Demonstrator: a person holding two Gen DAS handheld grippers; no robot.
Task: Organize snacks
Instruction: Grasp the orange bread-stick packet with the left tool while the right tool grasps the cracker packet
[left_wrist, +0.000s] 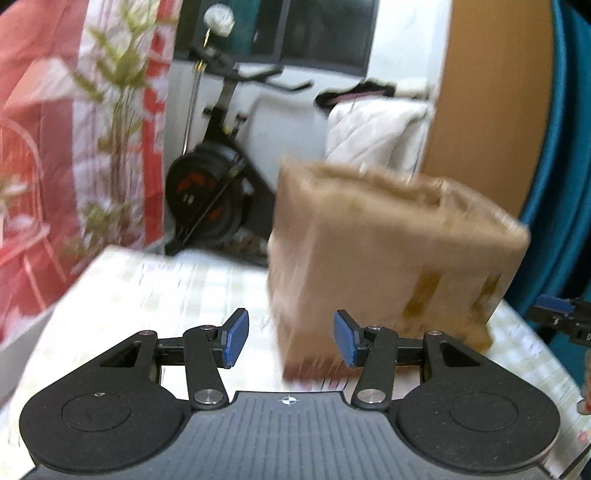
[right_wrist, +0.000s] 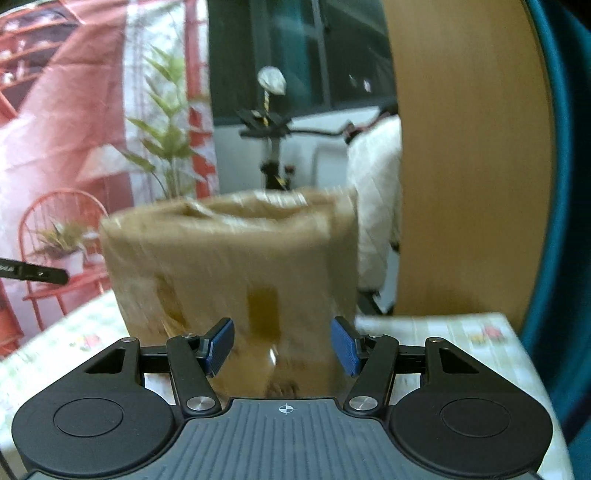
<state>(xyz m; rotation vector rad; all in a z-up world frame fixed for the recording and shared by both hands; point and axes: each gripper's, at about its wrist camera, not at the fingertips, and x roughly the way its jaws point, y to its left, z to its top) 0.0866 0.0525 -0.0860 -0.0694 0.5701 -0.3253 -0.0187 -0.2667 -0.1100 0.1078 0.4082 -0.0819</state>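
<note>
A blurred brown cardboard box (left_wrist: 391, 254) is standing on the table (left_wrist: 155, 295) with its checked cloth, its top open. The left tool (left_wrist: 291, 341) is hovering just short of the box's lower near corner, its blue pads (left_wrist: 236, 338) partly spread and gripping nothing. The right tool (right_wrist: 282, 345) is facing the box's broad side (right_wrist: 236, 266), the wall lying just beyond its half-open, empty pads; whether they are touching it I cannot tell.
</note>
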